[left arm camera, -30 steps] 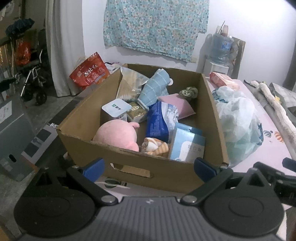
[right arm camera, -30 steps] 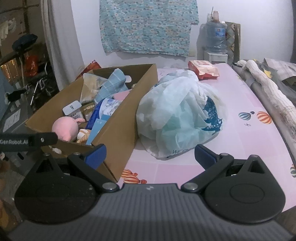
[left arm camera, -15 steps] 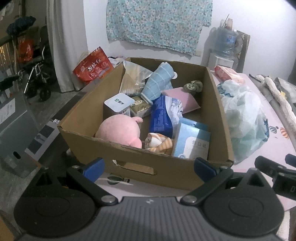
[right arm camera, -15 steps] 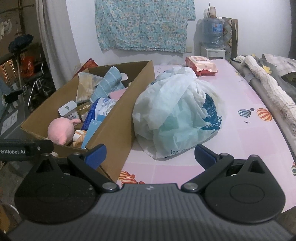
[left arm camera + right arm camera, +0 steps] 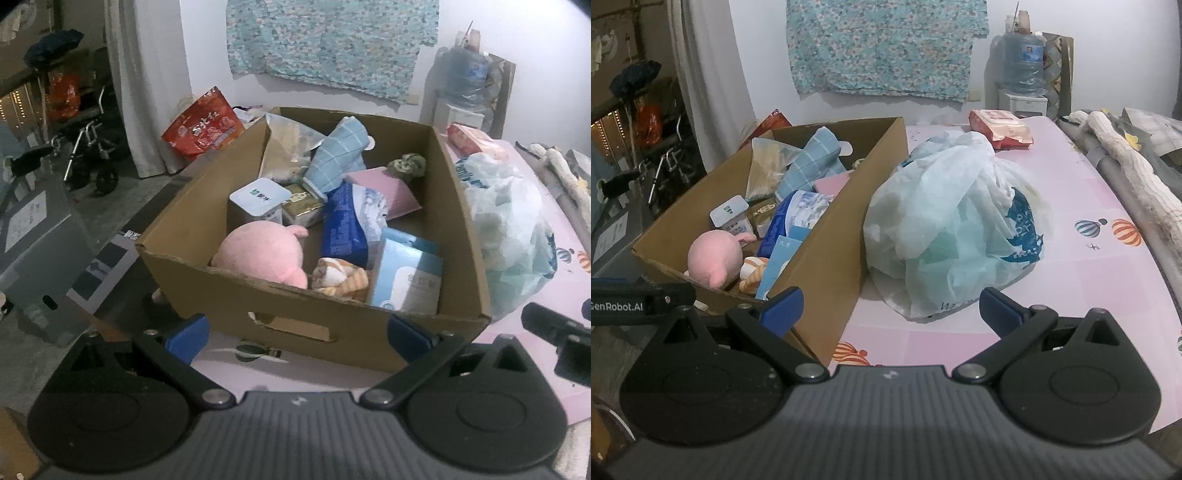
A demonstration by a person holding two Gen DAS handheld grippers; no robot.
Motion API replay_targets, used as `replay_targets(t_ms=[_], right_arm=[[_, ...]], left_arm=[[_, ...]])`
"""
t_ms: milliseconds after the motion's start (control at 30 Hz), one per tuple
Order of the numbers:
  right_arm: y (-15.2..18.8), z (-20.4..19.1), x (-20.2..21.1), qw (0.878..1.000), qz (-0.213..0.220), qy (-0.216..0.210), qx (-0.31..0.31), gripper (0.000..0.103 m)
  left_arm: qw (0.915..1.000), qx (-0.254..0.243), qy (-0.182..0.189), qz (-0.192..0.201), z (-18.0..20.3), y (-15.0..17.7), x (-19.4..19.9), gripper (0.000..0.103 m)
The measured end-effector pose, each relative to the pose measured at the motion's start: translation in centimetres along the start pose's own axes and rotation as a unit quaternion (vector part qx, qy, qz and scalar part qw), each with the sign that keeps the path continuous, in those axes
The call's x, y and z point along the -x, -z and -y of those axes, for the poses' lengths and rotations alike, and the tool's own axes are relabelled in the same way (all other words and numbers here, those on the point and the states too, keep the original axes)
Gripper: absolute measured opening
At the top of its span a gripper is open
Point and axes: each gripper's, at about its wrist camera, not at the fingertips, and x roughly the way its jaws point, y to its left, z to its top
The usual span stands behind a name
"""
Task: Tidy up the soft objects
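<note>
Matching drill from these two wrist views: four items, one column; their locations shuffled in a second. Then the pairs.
Items:
1. round pink plush toy
2. crumpled white plastic bag
3. red snack packet
4. blue checked cloth

Places:
A. far end of the pink mat
B. near-left corner inside the cardboard box
C. on the mat, right of the box
D. propped up toward the box's back

Pairs: 1-B, 2-C, 3-A, 4-D

matt cardboard box (image 5: 207, 206), plush toy (image 5: 264, 256)
</note>
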Motion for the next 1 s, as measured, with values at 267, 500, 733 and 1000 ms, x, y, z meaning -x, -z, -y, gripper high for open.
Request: replay_targets(t_ms=[267,500,733,1000], right_arm=[[-0.1,-0.3,-0.2,1.000,-0.004,-0.006,0.004,0.102],[-0.1,-0.5,-0.5,1.000,-0.011,-0.008,0.008,0.102],[0.0,-0.5,-0.8,1.000,-0.017,-0.011,0.005,0.102],[-0.1,-0.4,-1.1,1.000,-0.019,-0.010,0.004,0.102]], left_arm=[[0.9999,-0.004,-0.013,-0.004,-0.2,0.2,-0.2,0.103],[0.9998,-0.006,-0.014,-0.009,-0.1,0.3,-0.5,0.103],[0.9998,-0.007,-0.015,-0.013,-0.1,0.4,-0.7,0.103],[0.9996,-0.009,-0.013,-0.021,0.1,0.5,-1.1,0.103]])
